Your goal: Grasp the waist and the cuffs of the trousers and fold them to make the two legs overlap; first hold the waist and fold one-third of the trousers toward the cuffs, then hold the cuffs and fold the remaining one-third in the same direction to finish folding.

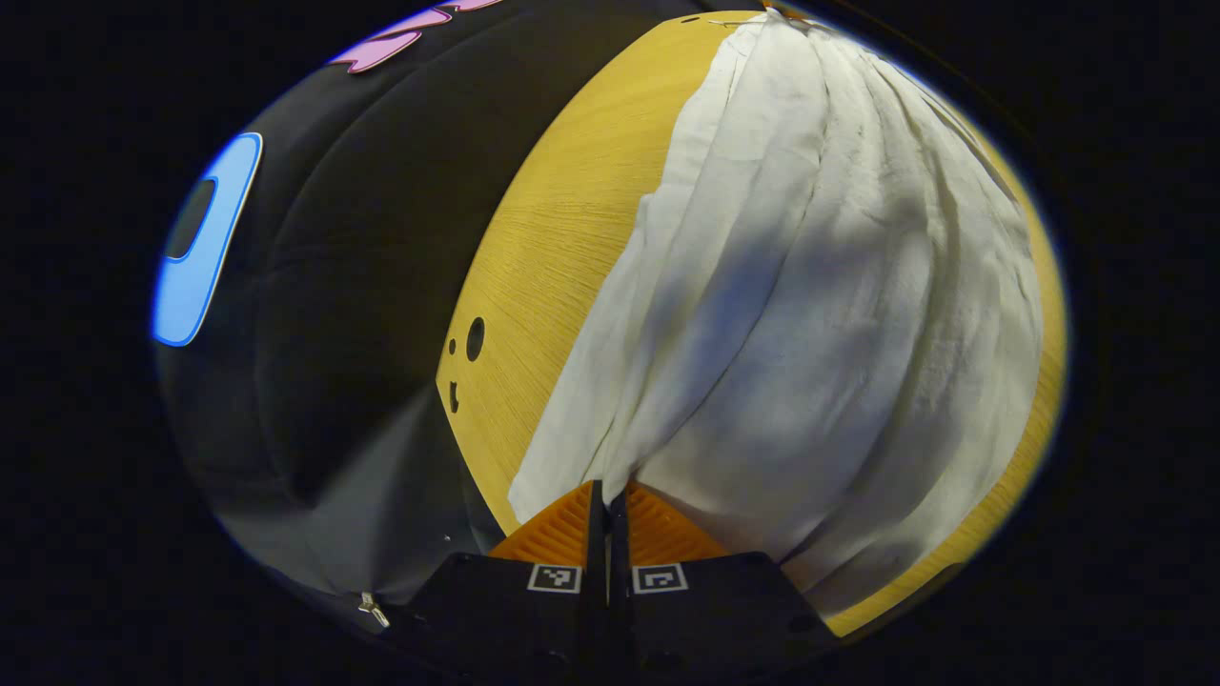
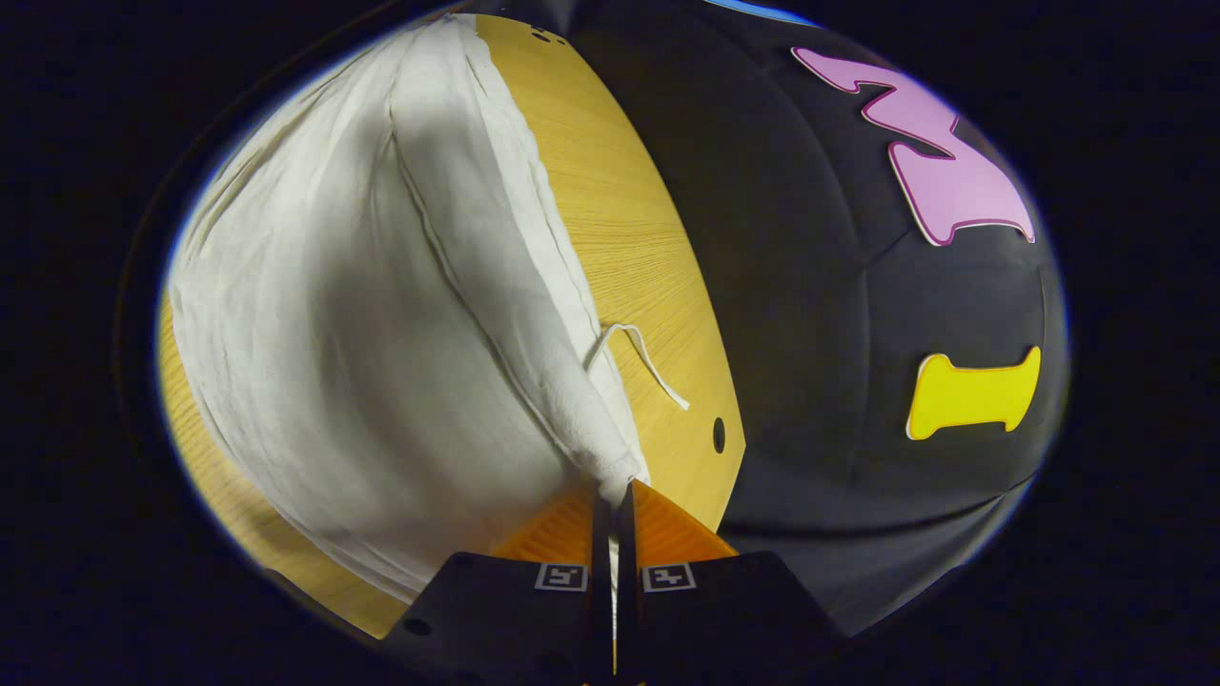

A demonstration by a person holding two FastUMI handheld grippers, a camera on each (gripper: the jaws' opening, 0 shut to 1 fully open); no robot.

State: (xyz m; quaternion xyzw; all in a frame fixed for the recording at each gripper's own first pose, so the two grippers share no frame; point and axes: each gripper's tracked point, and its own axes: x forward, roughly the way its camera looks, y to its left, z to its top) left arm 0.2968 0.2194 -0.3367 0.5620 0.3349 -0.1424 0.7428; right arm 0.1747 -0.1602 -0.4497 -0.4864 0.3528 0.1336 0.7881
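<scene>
Each gripper — left gripper (image 1: 606, 495) and right gripper (image 2: 613, 494) — pinches an edge of the trousers (image 1: 810, 314) with jaws nearly closed, likely lifting them off the table (image 1: 562, 219) to fold.

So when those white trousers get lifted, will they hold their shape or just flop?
Probably flop: the trousers hang in soft folds from the left tool and the right tool. They look thin and light. The loose drawstring on the table will likely dangle.

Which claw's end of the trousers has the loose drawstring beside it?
The right claw: a drawstring trails from the trousers onto the table. The left claw grips plain fabric.
</scene>
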